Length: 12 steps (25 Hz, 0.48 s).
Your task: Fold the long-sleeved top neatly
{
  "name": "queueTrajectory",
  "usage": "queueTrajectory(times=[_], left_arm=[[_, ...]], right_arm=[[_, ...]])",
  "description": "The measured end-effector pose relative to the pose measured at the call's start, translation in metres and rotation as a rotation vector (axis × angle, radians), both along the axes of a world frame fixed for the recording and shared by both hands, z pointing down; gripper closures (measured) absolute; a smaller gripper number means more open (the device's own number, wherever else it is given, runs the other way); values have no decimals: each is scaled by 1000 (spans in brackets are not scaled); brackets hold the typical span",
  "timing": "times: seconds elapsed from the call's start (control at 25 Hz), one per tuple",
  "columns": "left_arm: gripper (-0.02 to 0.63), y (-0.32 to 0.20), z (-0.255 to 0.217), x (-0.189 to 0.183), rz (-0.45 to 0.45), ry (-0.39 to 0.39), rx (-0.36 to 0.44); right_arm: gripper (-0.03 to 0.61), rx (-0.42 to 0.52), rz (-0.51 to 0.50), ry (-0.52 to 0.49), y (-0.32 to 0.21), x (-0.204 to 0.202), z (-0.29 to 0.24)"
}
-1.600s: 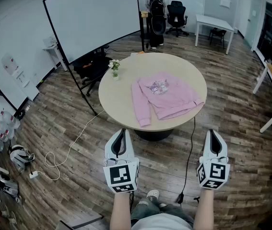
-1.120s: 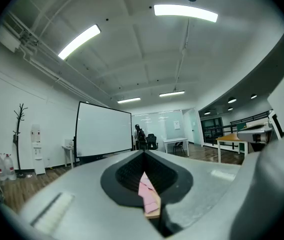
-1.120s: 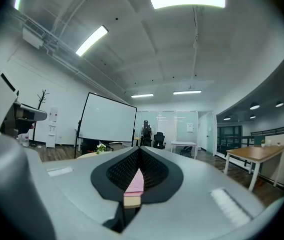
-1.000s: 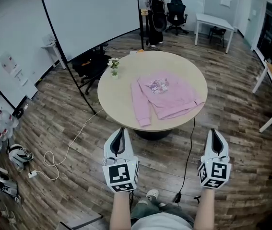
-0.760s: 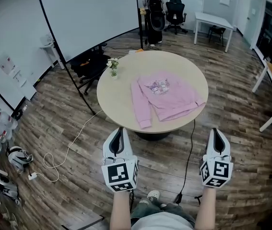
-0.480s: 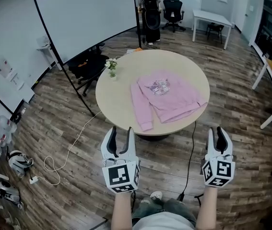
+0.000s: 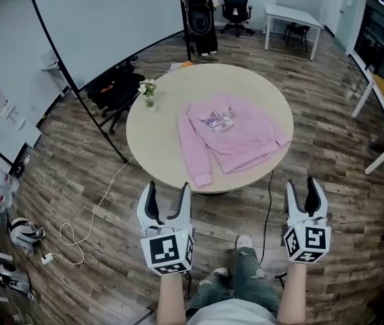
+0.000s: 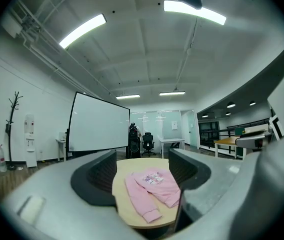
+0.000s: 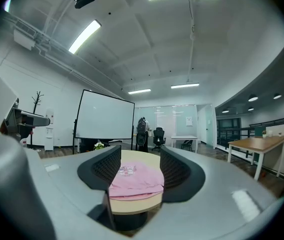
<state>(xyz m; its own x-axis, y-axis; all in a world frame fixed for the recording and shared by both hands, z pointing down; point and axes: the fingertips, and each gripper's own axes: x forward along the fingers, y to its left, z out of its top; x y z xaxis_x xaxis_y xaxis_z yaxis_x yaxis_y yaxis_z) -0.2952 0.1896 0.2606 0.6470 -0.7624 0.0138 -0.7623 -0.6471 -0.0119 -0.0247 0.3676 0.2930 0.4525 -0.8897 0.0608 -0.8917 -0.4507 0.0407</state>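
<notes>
Both pairs of jaws stand released and have just been opening: the left gripper (image 8: 144, 170) shows a wide gap between its two dark ribbed pads, the right gripper (image 9: 134, 166) a somewhat narrower one, and neither has anything between its pads. Through each gap only the round table (image 7: 152, 144) and the long-sleeved top (image 7: 236, 133) show, well beyond the jaws. In the head view both grippers are held level over the wooden floor (image 7: 76, 181), short of the table's near edge and well apart from the top, each with its marker cube toward the person. The one container on the table is a small vase (image 7: 149, 103) near its left edge, holding white flowers with green leaves; it stands well apart from the top. The vase itself is too small to tell more. The person's trouser legs and shoes are cut off at the bottom edge. The top is pale pink and lies spread out, front up, on the right half of the table, with a small printed picture on the chest that is too small to read. One sleeve runs down the left side to a cuff close to the near rim; the ribbed hem faces the near right; the other sleeve cannot be made out clearly.
</notes>
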Motion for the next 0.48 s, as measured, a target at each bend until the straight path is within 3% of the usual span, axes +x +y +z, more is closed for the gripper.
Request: queueTrajectory(times=[0.24,0.48], left_arm=[[187,-20,3,30,-2,-9,-2],[187,-48,5,83,-14,-8,1]], right_arm=[[323,-4,-7,-11,-20,31,5],[325,4,-29,-17,-52,86,8]])
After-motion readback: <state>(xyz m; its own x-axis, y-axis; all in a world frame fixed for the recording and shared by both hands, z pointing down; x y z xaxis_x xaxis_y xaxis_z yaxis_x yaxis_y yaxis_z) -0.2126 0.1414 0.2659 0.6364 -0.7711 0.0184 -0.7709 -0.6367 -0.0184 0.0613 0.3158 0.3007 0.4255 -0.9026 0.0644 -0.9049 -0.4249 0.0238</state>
